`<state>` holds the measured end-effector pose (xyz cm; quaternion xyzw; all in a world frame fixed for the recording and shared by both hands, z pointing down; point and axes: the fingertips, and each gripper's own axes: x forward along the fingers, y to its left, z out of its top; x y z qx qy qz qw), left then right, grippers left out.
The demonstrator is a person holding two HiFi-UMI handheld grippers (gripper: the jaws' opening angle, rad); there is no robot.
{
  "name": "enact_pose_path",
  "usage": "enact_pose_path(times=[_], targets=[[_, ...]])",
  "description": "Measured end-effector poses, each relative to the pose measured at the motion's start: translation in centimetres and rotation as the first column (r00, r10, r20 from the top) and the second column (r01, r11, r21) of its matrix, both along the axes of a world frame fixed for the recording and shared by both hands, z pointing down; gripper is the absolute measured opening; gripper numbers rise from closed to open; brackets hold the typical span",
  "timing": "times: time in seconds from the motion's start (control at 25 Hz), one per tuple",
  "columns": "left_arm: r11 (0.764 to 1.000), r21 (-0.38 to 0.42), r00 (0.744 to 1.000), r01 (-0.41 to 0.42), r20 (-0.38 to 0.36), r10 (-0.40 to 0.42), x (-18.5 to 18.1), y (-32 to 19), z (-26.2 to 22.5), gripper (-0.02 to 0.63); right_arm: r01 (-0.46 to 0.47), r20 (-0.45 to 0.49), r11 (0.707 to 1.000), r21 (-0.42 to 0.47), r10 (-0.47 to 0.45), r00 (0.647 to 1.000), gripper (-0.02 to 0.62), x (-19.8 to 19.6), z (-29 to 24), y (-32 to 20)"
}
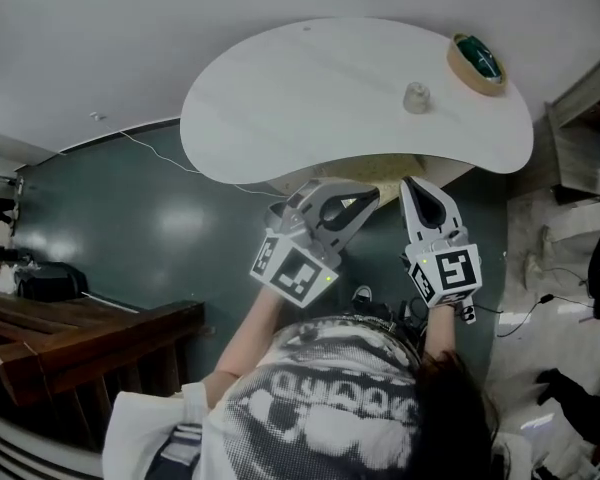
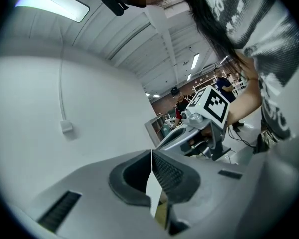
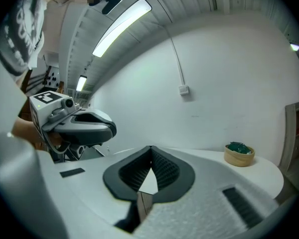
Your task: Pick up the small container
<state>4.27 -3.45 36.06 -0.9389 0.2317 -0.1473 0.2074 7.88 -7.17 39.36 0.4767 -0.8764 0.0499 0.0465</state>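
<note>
Right gripper [image 1: 409, 182]: jaws closed tip to tip, nothing between them. Tips sit at the desk's near edge and point across the top.
Left gripper [image 1: 368, 197]: jaws likewise closed and empty. It is held just beside the right one at the same near edge, angled in toward it.
Small container [image 1: 416, 98]: stands on the desk [image 1: 300, 98], in the right half, nearer the far edge than the near one. Neither gripper touches it.
Bearing: almost straight ahead of the right gripper, along its jaw line. The right gripper is the nearer; the left would have to reach across.
Axis: looks upright, with a wider base and narrower top, though it is too small in the head view to be sure.
Neighbour: wooden bowl [image 1: 477, 64] with green contents, beyond and to the right of the container, by the far right edge. Near it but apart.
Open room: bare top between the near edge and the container, and to its left. The tight side is the right, toward the bowl.
Next move (judgement): open the right jaws first, then reach straight forward and close across the upright body from the near side.
</note>
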Motion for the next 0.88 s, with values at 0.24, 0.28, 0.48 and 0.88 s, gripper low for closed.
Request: enact_pose_path(times=[0.24,0.28,0.48,0.88], targets=[[0.999,-0.015,0.999,-0.05,-0.015,0.05,-2.0,-6.7,0.0,0.005,-0.051,-0.022,0.998,-0.032,0.05,0.998,-0.005,-1.8,0.6,-5.9],[0.998,-0.018,0.998,-0.06,-0.015,0.06,-2.2,-7.5,0.0,0.005,-0.064,-0.026,0.997,-0.04,0.063,0.998,-0.005,-1.8,0.8,-6.7],[0.993,-0.023,0.993,-0.114,-0.003,0.114,-2.5,-11.1,0.4,0.005,-0.125,-0.046,0.99,-0.064,0.122,0.991,-0.003,-1.7,1.5,-9.9],[0.973,-0.025,0.973,-0.23,0.0,0.23,-2.8,-15.6,1.4,0.005,-0.253,-0.077,0.963,-0.096,0.246,0.966,-0.002,-0.8,3.8,-14.4]])
